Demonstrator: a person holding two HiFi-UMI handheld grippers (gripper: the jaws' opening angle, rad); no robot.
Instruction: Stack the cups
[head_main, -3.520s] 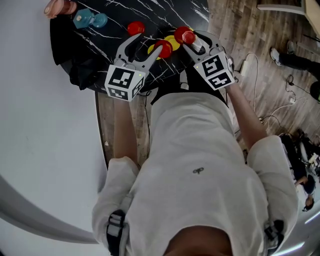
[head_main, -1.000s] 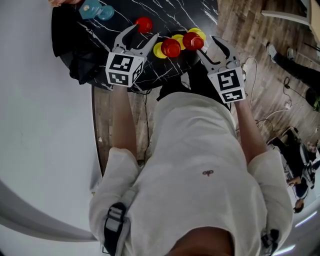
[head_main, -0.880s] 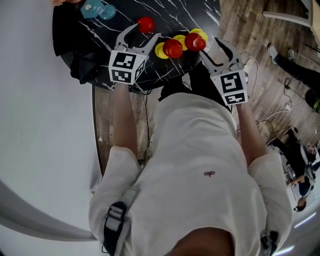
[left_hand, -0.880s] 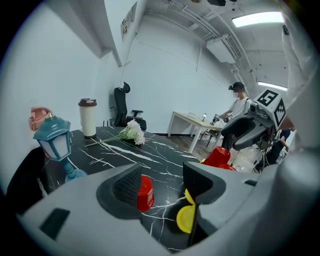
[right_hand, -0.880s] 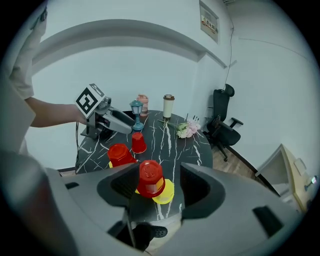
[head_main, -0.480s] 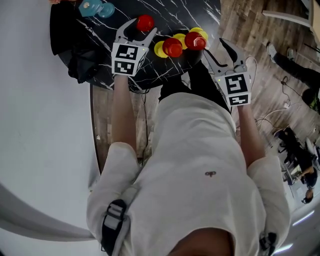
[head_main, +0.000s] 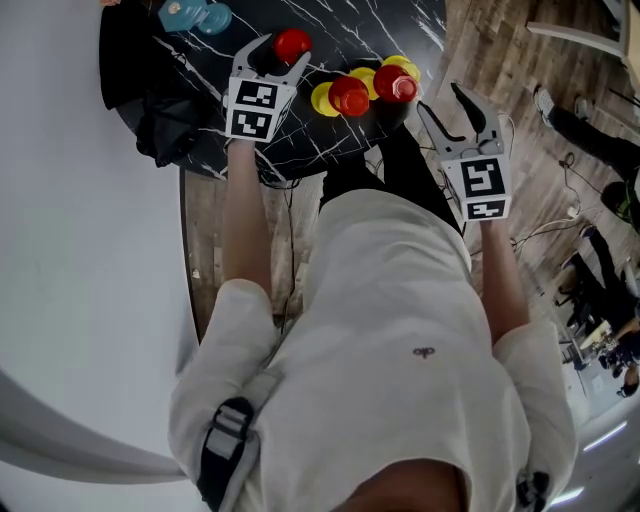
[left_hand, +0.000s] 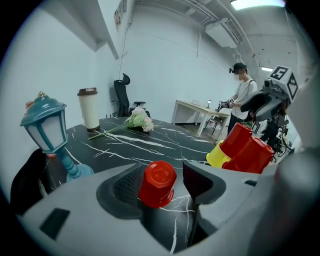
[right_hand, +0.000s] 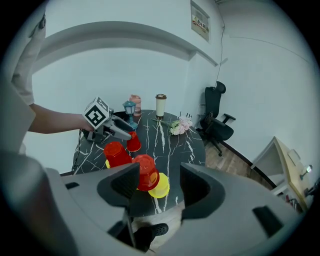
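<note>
Not much of a stack yet, I'd say. Five cups are out on the dark marble table (head_main: 345, 22) and they are not in one pile. One red cup (left_hand: 157, 183) stands upside down by itself, further in from the table's near edge than the rest, and the left gripper (head_main: 278, 52) has its fingers spread on either side of it. It sits close against one pad with a clear gap to the other, so it looks framed rather than squeezed. Along the near edge lies the rest: a red cup (head_main: 349, 95) against a yellow cup (head_main: 322, 99), and just beside them a second red cup (head_main: 395, 84) against a second yellow cup (head_main: 401, 67). They lean into each other, but I can't tell whether any are properly nested. The right gripper (head_main: 442, 102) hangs off the near edge, fingers wide and holding nothing. Gathering the lone cup onto the others seems the bulk of what remains.
</note>
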